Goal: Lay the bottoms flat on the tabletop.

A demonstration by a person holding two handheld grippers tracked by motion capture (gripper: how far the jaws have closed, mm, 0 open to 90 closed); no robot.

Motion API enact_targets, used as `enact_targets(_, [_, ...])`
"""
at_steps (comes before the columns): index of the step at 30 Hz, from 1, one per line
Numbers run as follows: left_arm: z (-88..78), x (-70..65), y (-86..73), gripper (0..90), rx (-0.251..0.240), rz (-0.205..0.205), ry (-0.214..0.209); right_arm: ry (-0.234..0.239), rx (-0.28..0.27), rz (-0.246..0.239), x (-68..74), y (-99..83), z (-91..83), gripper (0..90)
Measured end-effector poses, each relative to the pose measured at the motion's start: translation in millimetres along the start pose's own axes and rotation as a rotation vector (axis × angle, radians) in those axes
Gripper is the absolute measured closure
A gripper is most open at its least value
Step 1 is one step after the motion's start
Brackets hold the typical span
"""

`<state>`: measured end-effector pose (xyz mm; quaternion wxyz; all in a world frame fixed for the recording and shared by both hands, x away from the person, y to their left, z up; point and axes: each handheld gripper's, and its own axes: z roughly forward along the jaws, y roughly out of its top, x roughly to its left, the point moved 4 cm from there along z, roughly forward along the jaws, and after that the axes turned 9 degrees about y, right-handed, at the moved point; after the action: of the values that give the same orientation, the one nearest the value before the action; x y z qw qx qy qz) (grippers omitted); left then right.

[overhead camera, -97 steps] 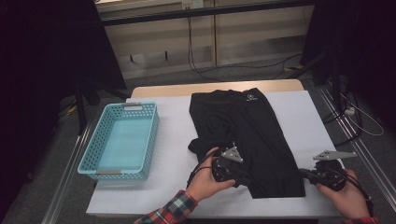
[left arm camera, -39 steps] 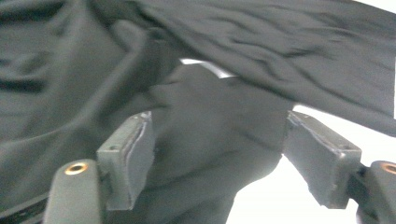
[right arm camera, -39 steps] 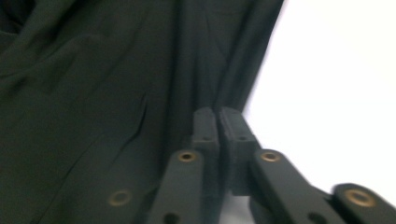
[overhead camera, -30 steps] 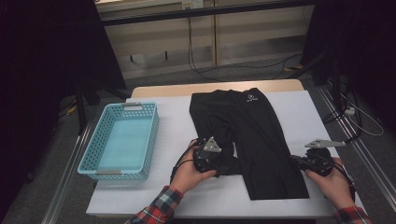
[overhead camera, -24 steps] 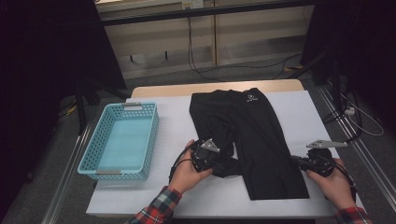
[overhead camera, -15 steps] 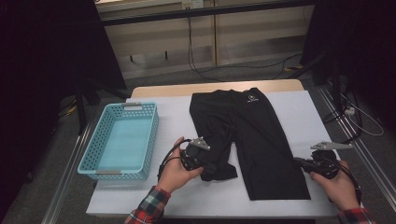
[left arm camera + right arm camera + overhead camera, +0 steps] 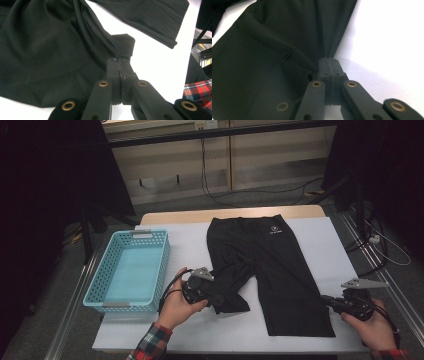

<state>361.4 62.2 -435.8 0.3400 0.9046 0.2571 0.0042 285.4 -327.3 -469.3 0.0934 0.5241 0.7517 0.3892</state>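
Left tool (image 7: 216, 296) has slid toward 9 o'clock since earlier, jaws just closing, now clamped on the bunched left leg of the black shorts (image 7: 272, 265). Right tool (image 7: 330, 301) clamped on the right hem. Shorts mid-surface; folding barely begun, basket (image 7: 105, 296) empty.

Dim room, wooden cabinets (image 7: 260, 155), cables (image 7: 235, 195) on floor.
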Motion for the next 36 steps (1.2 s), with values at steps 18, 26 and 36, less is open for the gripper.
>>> enact_targets(18, [8.5, 23.4, 8.1, 28.5, -0.095, -0.034, 0.109, -0.109, -0.115, -0.011, -32.2, 48.6, 25.0, 36.4])
enact_targets(26, [6.2, 39.8, 7.1, 20.7, -0.121, -0.042, 0.176, -0.158, -0.128, -0.003, -52.1, 72.0, 46.8, 26.2])
enact_targets(36, [7.8, 45.1, 3.2, 19.6, -0.117, -0.060, 0.194, -0.141, -0.128, 0.118, -66.8, 88.5, 80.1, 26.0])
